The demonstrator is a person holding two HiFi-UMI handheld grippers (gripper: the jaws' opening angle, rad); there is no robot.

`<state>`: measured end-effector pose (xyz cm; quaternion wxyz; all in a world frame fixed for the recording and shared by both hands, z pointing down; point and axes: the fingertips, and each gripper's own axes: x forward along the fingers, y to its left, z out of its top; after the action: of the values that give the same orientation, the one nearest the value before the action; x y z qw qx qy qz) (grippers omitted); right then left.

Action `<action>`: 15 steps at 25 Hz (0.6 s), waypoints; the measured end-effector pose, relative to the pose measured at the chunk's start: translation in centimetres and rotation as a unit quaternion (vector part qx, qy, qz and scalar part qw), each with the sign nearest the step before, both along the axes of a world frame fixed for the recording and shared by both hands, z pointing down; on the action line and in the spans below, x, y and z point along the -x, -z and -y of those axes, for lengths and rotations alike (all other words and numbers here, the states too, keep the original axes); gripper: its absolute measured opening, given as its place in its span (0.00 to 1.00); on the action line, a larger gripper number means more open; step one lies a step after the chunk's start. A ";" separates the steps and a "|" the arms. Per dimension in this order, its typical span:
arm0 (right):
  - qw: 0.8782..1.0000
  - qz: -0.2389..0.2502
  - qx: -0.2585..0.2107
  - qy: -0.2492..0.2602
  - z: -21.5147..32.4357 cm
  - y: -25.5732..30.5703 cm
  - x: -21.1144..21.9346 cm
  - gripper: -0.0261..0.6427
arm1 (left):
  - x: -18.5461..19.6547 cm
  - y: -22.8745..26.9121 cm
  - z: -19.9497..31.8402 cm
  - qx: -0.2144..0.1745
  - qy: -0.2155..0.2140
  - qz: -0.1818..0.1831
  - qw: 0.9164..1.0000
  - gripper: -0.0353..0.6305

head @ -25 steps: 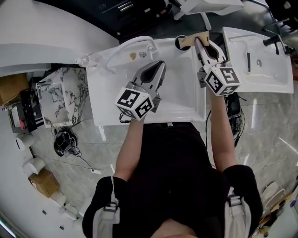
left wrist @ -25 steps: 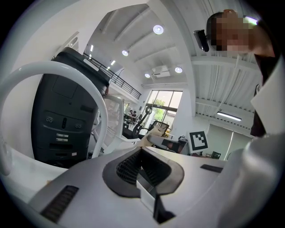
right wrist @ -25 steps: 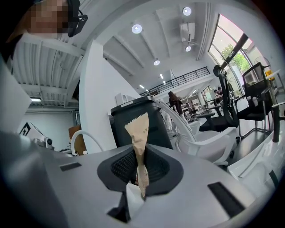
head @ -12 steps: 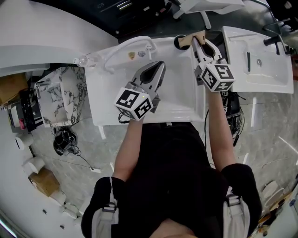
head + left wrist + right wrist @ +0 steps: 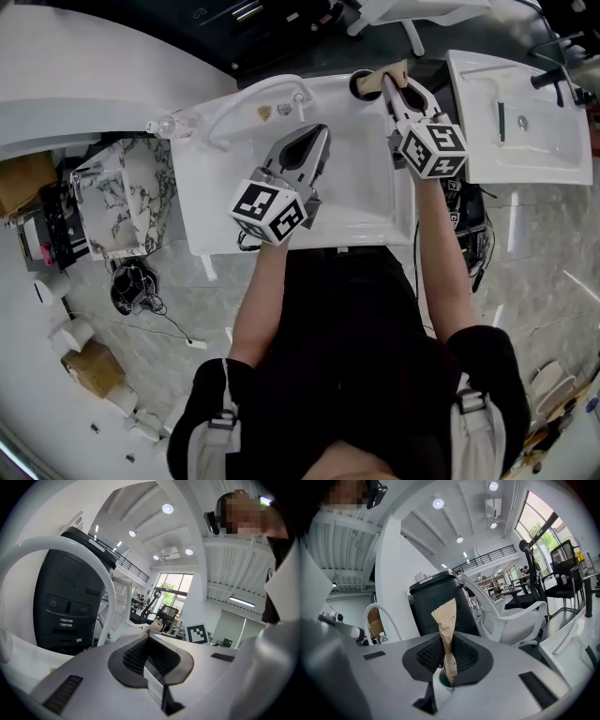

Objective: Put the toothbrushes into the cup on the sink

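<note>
White sink (image 5: 211, 178) is seen in the middle of the head view, in a big bright room. A toothbrush in brown paper (image 5: 446, 620) is pinched by the right gripper (image 5: 397, 89), just beside the dark cup (image 5: 364, 85), at the cup's 3 o'clock. The cup is set at the sink's 1 o'clock corner. The left gripper (image 5: 317, 141) is pressed together on nothing and held over the basin.
</note>
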<state>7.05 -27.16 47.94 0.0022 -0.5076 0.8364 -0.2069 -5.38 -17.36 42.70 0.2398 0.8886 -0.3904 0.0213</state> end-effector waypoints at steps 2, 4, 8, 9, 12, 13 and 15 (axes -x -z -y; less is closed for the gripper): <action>1.000 0.000 0.003 0.002 0.2 -0.4 0.2 0.12 | 0.0 -0.1 0.0 0.001 -0.001 0.001 1.000 0.07; 1.000 -0.001 0.006 0.003 0.3 -0.7 0.2 0.12 | -0.1 -0.2 0.1 0.002 -0.002 0.003 1.000 0.07; 1.000 -0.001 0.014 0.003 0.5 -1.4 0.3 0.12 | -0.2 -0.2 0.1 0.004 -0.003 0.003 1.000 0.07; 1.000 -0.001 0.016 0.003 0.5 -1.6 0.3 0.12 | -0.2 -0.2 0.2 0.004 -0.003 0.003 1.000 0.07; 1.000 -0.002 0.022 0.005 0.6 -2.1 0.5 0.12 | -0.2 -0.4 0.4 0.004 -0.004 0.003 1.000 0.07; 1.000 -0.002 0.023 0.005 0.6 -2.3 0.5 0.12 | -0.2 -0.4 0.4 0.004 -0.004 0.003 1.000 0.07; 1.000 -0.003 0.026 0.006 0.5 -2.5 0.5 0.12 | -0.4 -0.4 0.4 0.005 -0.005 0.003 1.000 0.07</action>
<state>6.57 -27.70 50.47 -0.0146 -0.5029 0.8338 -0.2272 -5.00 -17.77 43.14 0.2434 0.8891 -0.3867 0.0273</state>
